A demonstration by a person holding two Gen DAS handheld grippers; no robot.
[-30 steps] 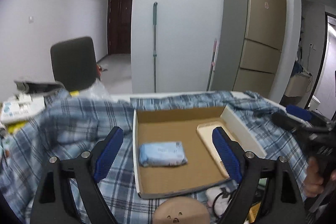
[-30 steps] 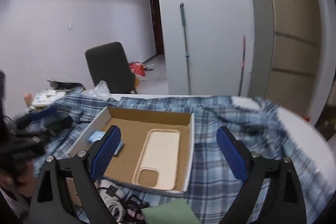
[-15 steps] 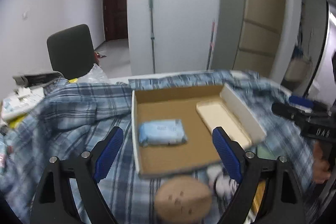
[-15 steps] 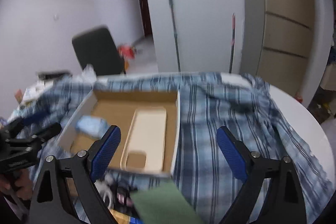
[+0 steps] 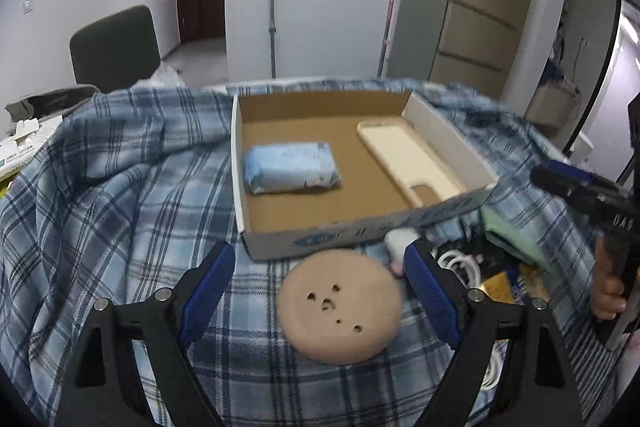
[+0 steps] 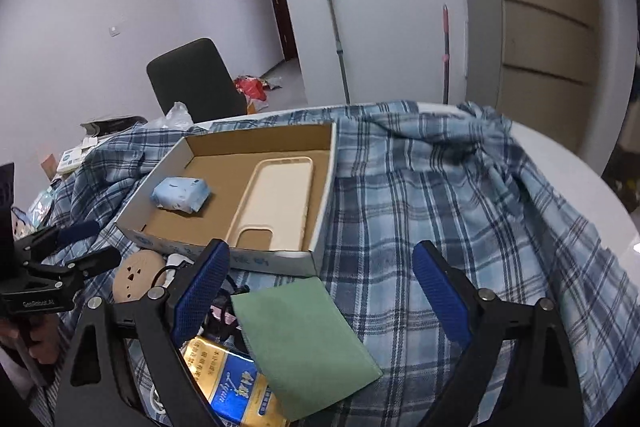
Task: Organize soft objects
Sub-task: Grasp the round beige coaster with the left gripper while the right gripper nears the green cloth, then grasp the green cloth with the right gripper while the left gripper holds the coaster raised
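A shallow cardboard box (image 5: 316, 203) sits on a blue plaid cloth (image 5: 120, 195) spread over a round white bench (image 6: 580, 179). Inside the box, a light-blue tissue pack (image 5: 291, 167) lies toward its left side, and a cream phone case (image 5: 408, 159) lies flat along its right wall, the two apart.

Just in front of the box, a round tan pad (image 5: 340, 307) with small holes rests on the cloth. The left gripper (image 5: 316, 287) hangs over it with fingers (image 5: 206, 283) spread wide, one on either side of the pad, not touching it.

The right gripper (image 6: 320, 287) is likewise spread wide and holds nothing; a green cloth square (image 6: 304, 339) lies below and between its fingers (image 6: 440, 287). Beside the green square, to its left, are a blue-and-gold packet (image 6: 236, 387) and a tangle of white cable (image 5: 456, 263).

A dark chair (image 6: 192, 79) and a tall refrigerator (image 5: 480, 7) stand behind the bench.
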